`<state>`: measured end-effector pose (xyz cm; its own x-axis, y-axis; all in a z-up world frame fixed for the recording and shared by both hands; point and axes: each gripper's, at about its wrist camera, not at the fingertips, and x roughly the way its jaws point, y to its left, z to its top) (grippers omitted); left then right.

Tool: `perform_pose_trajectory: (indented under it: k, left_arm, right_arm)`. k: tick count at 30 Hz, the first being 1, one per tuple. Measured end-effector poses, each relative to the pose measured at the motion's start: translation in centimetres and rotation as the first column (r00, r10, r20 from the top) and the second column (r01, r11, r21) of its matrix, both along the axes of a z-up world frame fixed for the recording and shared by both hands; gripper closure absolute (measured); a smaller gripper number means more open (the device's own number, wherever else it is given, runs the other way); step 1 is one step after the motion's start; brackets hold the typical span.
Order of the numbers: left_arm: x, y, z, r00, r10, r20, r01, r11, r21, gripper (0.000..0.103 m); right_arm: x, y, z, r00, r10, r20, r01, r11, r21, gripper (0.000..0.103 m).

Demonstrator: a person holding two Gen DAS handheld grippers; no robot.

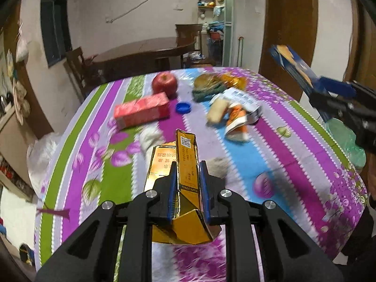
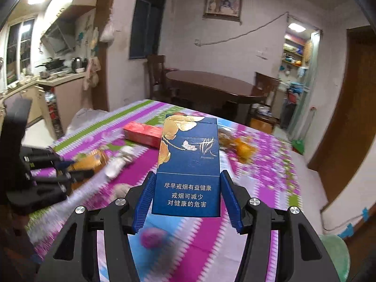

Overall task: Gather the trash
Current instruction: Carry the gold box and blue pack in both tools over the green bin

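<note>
My left gripper point(image 1: 188, 169) is shut on a crumpled gold cigarette pack point(image 1: 185, 155) and holds it above the near part of the striped floral table point(image 1: 293, 141). My right gripper point(image 2: 186, 176) is shut on a blue cigarette pack point(image 2: 188, 164), held upright above the table; it also shows at the right of the left wrist view point(image 1: 293, 65). On the table lie a red box point(image 1: 142, 110), a blue bottle cap point(image 1: 182, 107), crumpled wrappers point(image 1: 235, 115) and white tissue point(image 1: 150, 136). The left gripper with the gold pack shows in the right wrist view point(image 2: 70, 166).
A red apple point(image 1: 164, 83) and a pile of food and wrappers point(image 1: 216, 83) sit at the far side. A green bag point(image 1: 345, 138) hangs by the table's right edge. A dark wooden table point(image 1: 145, 49) and chairs stand behind. A white bag point(image 1: 40, 155) lies left.
</note>
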<state>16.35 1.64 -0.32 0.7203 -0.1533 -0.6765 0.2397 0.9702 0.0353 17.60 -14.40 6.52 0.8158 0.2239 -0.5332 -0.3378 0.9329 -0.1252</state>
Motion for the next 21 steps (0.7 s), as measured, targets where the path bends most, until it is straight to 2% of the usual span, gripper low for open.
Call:
perform_pose_trajectory:
  k: [10,15,21]
  left_arm:
    - [0.3,-9.3,2.9,0.987,-0.148,0.061,0.144,0.988,0.060,0.086]
    - [0.9,-14.6,3.6,0.972,-0.224,0.070,0.217,0.972,0.090,0.086]
    - [1.5,-21.8,3.7,0.940,-0.334,0.063,0.326,0.938,0.120,0.086]
  right_arm:
    - [-4.9,-11.7,1.2,0.978,-0.206,0.033,0.206,0.979,-0.001,0.046]
    - [-6.9,-17.5,1.8,0.950,-0.309,0.042,0.310,0.951,-0.014,0.046]
    - [-8.7,-24.0,2.4,0.903,-0.430,0.016,0.430,0.903,-0.013,0.046]
